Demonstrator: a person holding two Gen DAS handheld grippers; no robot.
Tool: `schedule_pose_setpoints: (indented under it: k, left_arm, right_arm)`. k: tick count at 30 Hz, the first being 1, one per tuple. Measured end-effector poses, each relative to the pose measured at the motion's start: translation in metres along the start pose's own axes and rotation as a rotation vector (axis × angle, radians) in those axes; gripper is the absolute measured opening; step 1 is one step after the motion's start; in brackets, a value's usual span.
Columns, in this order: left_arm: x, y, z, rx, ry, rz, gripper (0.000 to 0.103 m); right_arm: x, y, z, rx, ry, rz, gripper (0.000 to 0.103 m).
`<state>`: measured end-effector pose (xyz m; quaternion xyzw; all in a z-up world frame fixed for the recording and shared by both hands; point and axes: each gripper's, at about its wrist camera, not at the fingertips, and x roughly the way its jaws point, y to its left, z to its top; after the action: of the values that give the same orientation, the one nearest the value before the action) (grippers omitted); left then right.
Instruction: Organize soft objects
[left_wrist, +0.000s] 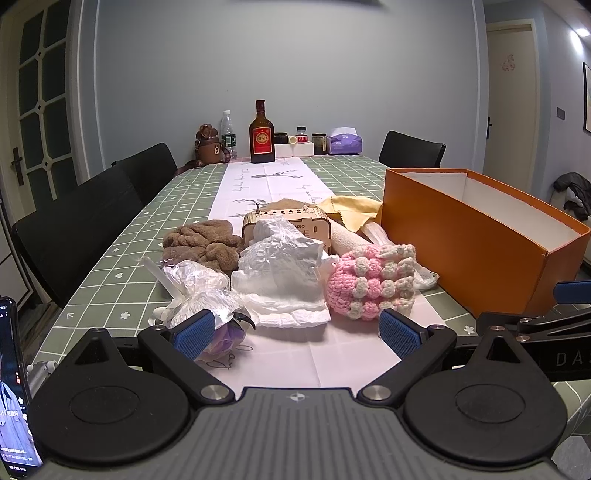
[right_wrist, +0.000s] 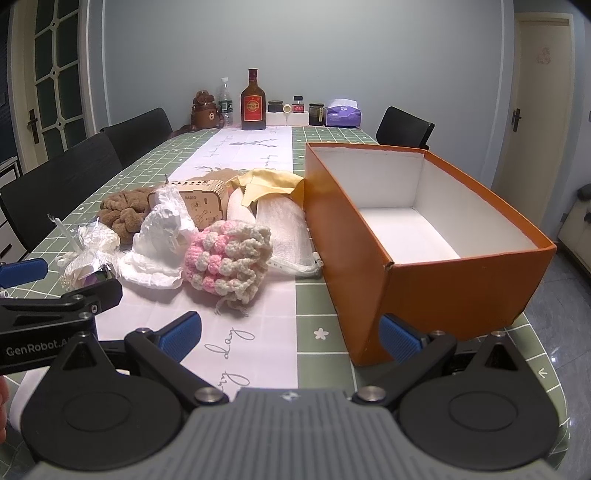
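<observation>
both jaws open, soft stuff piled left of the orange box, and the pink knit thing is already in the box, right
Not quite. The pink knit piece lies on the table, left of the orange box, whose white inside is bare in the right wrist view. The rest holds: both sets of jaws stand open and the soft things are piled left of the box.

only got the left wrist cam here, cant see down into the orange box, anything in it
Observer: Nothing shows in the orange box; the right wrist view shows its bare white floor.
Operator: is the right gripper holding anything
Observer: No, the right gripper is open and holds nothing, low over the table near the box's front corner.
Operator: whats between the pink knit thing and the box
Observer: A white mesh pouch lies flat there, behind the pink knit piece and close beside the box wall.
</observation>
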<state>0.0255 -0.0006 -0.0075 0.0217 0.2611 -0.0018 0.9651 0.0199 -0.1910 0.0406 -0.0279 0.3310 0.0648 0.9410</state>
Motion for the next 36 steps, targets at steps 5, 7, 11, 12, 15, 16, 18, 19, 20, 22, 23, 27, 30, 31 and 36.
schedule_pose_setpoints:
  k: [5,7,11,12,15,16,18,19,20,22,23,27,30,31,36]
  left_arm:
    - [0.002,0.003,-0.001,-0.005,0.005,-0.007,0.103]
    - [0.002,0.005,0.0,-0.007,0.011,-0.02,0.103]
    - [-0.002,0.013,0.007,-0.023,-0.008,-0.031,0.103]
    - [-0.003,0.016,0.009,-0.03,-0.018,-0.041,0.103]
    - [-0.002,0.024,0.014,-0.032,-0.018,-0.047,0.102]
    - [0.0,0.027,0.014,-0.033,-0.01,-0.049,0.098]
    - [0.006,0.035,0.015,-0.064,0.02,-0.044,0.091]
    - [0.01,0.039,0.016,-0.078,0.032,-0.044,0.091]
    - [0.015,0.044,0.016,-0.093,0.043,-0.038,0.091]
    - [0.023,0.054,0.018,-0.116,0.057,0.001,0.092]
    - [0.027,0.058,0.021,-0.123,0.067,0.023,0.094]
    - [0.046,0.081,0.029,-0.198,0.145,0.019,0.096]
    - [0.056,0.093,0.031,-0.214,0.167,0.052,0.097]
    - [0.06,0.097,0.032,-0.226,0.177,0.055,0.097]
    - [0.088,0.116,0.029,-0.356,0.259,0.001,0.097]
  right_arm:
    - [0.001,0.001,0.0,-0.005,0.0,0.008,0.1]
    - [0.001,0.002,0.0,-0.01,-0.005,0.022,0.1]
    - [-0.001,0.008,0.001,-0.037,-0.026,0.058,0.1]
    - [-0.002,0.01,0.002,-0.047,-0.034,0.072,0.1]
    - [-0.001,0.019,0.003,-0.072,-0.05,0.12,0.1]
    - [0.001,0.022,0.004,-0.079,-0.053,0.134,0.1]
    - [0.005,0.029,0.007,-0.099,-0.056,0.159,0.1]
    - [0.008,0.032,0.009,-0.111,-0.061,0.168,0.099]
    - [0.011,0.036,0.011,-0.125,-0.066,0.172,0.099]
    - [0.02,0.042,0.015,-0.152,-0.076,0.175,0.098]
    - [0.025,0.045,0.019,-0.165,-0.078,0.177,0.098]
    - [0.05,0.058,0.037,-0.222,-0.086,0.203,0.092]
    - [0.068,0.069,0.051,-0.254,-0.103,0.213,0.086]
    - [0.074,0.072,0.055,-0.264,-0.107,0.223,0.085]
    - [0.104,0.095,0.074,-0.323,-0.101,0.275,0.073]
